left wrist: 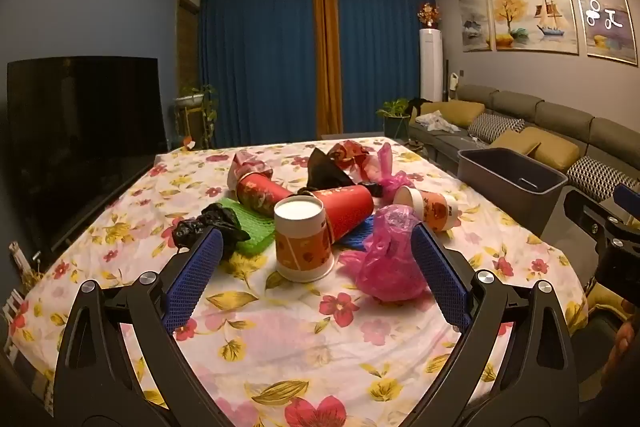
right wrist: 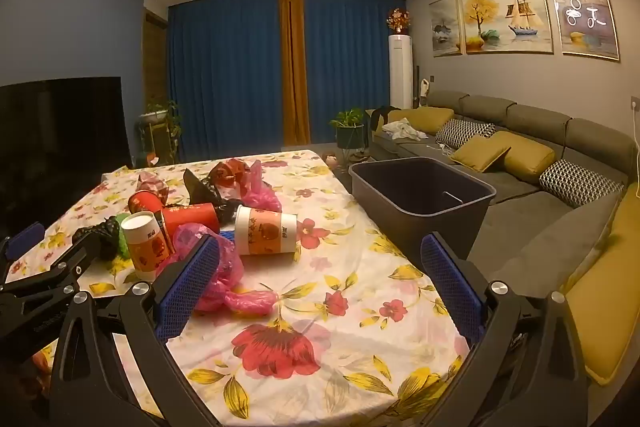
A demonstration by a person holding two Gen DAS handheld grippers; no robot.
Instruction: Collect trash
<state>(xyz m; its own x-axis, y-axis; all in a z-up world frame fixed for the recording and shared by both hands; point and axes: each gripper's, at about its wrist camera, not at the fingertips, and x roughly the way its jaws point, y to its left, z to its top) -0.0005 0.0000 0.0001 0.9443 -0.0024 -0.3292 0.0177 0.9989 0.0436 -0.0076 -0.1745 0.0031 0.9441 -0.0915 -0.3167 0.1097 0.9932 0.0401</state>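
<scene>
Floral cloth covers our table (left wrist: 280, 339), with a blue-curtained wall behind. We hold the left gripper (left wrist: 316, 259) spread wide and empty, an upright paper cup (left wrist: 302, 239) and a crumpled pink bag (left wrist: 384, 259) lying between its fingers. Our right gripper (right wrist: 320, 269) also gapes with nothing in it. A dark bin (right wrist: 420, 195) stands just beside the table's right edge, near the sofa (right wrist: 540, 163)

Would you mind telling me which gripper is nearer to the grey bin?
The right gripper: the grey bin sits just beyond its right finger. The left gripper is farther, over the trash pile, with the bin off to its right.
</scene>
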